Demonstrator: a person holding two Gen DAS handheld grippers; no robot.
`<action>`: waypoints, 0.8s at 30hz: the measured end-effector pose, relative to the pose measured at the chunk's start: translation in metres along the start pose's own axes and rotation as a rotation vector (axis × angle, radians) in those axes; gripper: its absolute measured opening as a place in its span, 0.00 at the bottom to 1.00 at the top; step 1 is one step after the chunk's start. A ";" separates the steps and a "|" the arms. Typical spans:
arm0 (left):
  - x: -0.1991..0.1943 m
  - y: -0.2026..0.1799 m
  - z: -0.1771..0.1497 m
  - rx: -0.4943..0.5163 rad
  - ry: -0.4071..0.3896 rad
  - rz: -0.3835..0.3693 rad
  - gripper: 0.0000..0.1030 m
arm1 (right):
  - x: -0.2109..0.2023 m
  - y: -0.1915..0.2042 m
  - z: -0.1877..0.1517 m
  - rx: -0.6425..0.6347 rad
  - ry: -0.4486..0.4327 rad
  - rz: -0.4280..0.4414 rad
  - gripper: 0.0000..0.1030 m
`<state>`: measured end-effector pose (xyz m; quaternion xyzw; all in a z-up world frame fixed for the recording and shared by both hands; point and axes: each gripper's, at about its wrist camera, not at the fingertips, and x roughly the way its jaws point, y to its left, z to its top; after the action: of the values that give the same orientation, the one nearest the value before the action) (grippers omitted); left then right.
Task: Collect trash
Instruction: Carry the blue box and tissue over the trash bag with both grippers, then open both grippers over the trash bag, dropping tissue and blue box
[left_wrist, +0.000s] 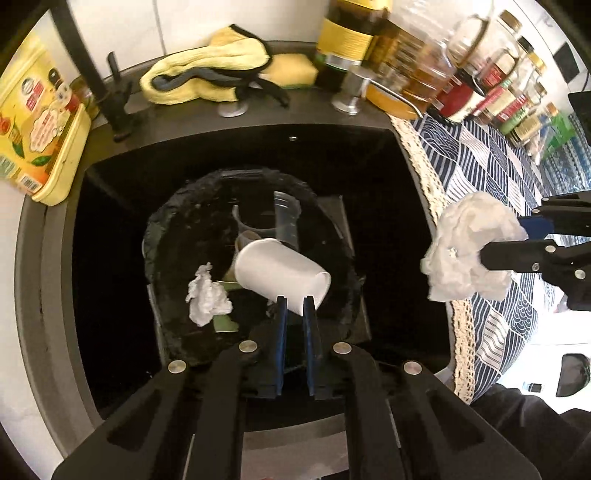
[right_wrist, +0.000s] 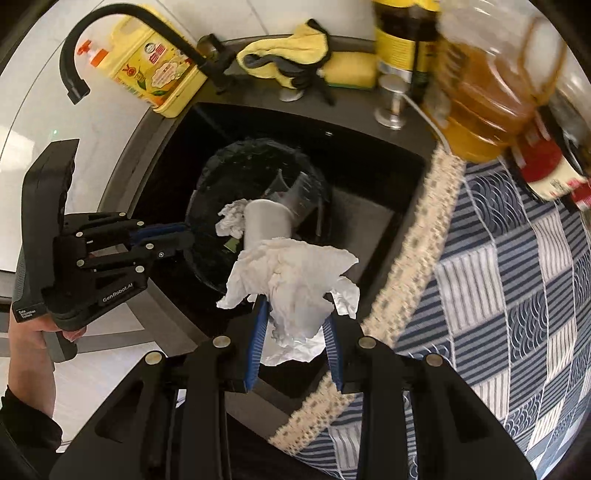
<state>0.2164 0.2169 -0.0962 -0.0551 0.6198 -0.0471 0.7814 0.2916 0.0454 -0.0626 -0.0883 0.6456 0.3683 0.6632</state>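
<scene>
The bottom of the black sink (left_wrist: 369, 177) is mostly lost in darkness, and the black-lined bin (left_wrist: 170, 229) standing in it merges with that dark, so only its crinkled rim reads clearly. Inside the bin a clear plastic cup (left_wrist: 286, 218) is half hidden behind a white cup (left_wrist: 280, 273) lying on its side, and a small crumpled tissue (left_wrist: 207, 295) rests to the left of it. The bottles (left_wrist: 417, 55) at the far right are blurred and cut off at the top. On the far rim of the sink lies a yellow cloth (left_wrist: 207, 74), with a black tap (right_wrist: 110, 37) arching to its left beside a yellow detergent jug (left_wrist: 33, 122). A blue patterned cloth with a lace border (left_wrist: 491, 173) covers the worktop on the right. The left gripper (left_wrist: 294, 301) hangs over the bin with its jaws pressed nearly together and nothing between them. The right gripper (right_wrist: 295, 314) sits over the sink's right edge, its jaws pinching a large wad of crumpled white paper (right_wrist: 295, 280), creased and ragged at its corners.
</scene>
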 end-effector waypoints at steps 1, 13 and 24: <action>0.001 0.005 0.000 -0.004 0.002 -0.001 0.08 | 0.003 0.003 0.003 -0.003 0.004 0.002 0.30; -0.002 0.045 -0.002 -0.041 0.003 -0.005 0.08 | 0.039 0.034 0.048 -0.027 0.052 0.021 0.31; 0.002 0.056 -0.005 -0.068 -0.001 -0.008 0.09 | 0.050 0.037 0.063 0.001 0.078 0.041 0.50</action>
<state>0.2120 0.2713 -0.1076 -0.0843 0.6203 -0.0290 0.7793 0.3139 0.1280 -0.0863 -0.0890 0.6727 0.3776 0.6300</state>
